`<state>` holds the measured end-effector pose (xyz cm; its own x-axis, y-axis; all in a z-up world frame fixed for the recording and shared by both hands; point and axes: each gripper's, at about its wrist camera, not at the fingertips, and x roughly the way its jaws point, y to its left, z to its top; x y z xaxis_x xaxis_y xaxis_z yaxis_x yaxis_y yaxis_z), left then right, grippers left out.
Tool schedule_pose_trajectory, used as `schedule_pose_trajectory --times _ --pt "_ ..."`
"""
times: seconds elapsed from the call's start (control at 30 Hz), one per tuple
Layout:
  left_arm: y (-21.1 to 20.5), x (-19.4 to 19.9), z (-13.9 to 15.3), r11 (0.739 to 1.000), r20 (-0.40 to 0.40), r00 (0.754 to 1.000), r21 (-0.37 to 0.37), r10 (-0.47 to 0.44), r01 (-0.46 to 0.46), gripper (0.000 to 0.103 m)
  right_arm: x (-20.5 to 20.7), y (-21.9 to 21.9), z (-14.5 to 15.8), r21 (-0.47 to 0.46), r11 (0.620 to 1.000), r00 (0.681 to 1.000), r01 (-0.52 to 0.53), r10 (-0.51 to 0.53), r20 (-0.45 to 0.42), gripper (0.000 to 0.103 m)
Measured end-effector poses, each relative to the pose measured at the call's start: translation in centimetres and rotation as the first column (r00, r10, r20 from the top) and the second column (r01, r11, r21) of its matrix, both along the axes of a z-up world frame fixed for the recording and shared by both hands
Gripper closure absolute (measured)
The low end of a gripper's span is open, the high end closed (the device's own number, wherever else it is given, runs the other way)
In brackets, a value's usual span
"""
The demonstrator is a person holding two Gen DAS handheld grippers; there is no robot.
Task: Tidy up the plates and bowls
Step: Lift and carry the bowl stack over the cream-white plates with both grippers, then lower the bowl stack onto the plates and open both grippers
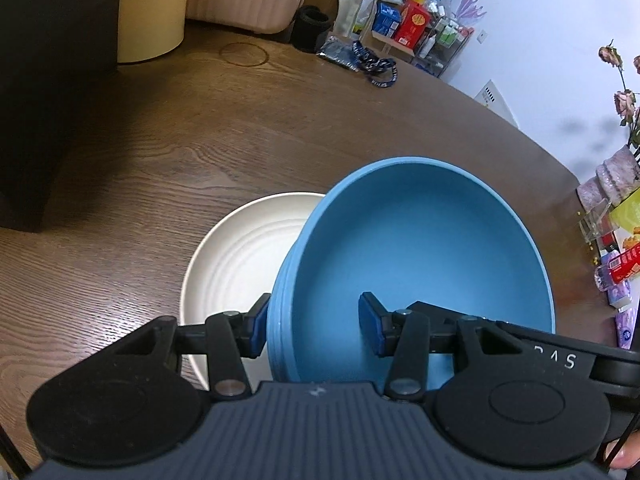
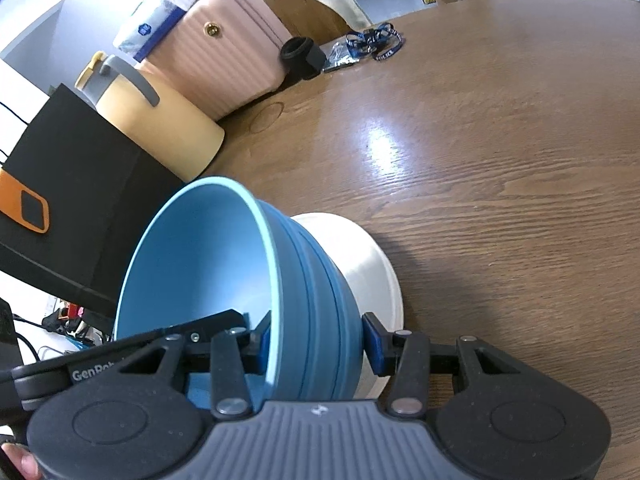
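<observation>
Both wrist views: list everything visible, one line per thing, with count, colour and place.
Blue bowl: one, blue, its rim gripped by both tools, over the plate.
Plate: one, cream, on the table under the bowl.
Table: one, brown wood.
Jug: one, yellow with grey handle, far left of the table.
Suitcase: one, pink, behind the jug.
Black box: one, left table edge.
Lanyard: one, blue, far side of the table.
Left tool: one, black, blue pads, on the bowl's rim.
Right tool: one, black, blue pads, on the bowl's opposite rim.
</observation>
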<state>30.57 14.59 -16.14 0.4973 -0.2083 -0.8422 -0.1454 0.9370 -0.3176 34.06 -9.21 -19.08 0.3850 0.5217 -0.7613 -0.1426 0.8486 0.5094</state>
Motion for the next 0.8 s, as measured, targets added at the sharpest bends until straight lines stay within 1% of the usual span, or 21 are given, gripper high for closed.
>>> schedule_pose_trajectory --times 0.4,0.53,0.8 --pt "1.6 0.1 -1.2 1.0 -0.037 0.999 -0.002 -0.006 0.006 0.056 0.3 1.6 -1.0 -0.005 1.0 0.998 0.012 -0.012 -0.058 0.06" --pt "2.0 0.3 -1.4 1.0 -0.042 0.999 -0.002 -0.005 0.005 0.056 0.2 1.6 -1.2 -0.006 1.0 0.998 0.018 -0.019 -0.061 0.063" --pt "1.9 0.6 -1.4 1.0 -0.042 0.999 0.006 -0.018 0.019 0.056 0.2 1.6 -1.2 -0.01 0.999 0.997 0.036 -0.037 -0.066 0.063"
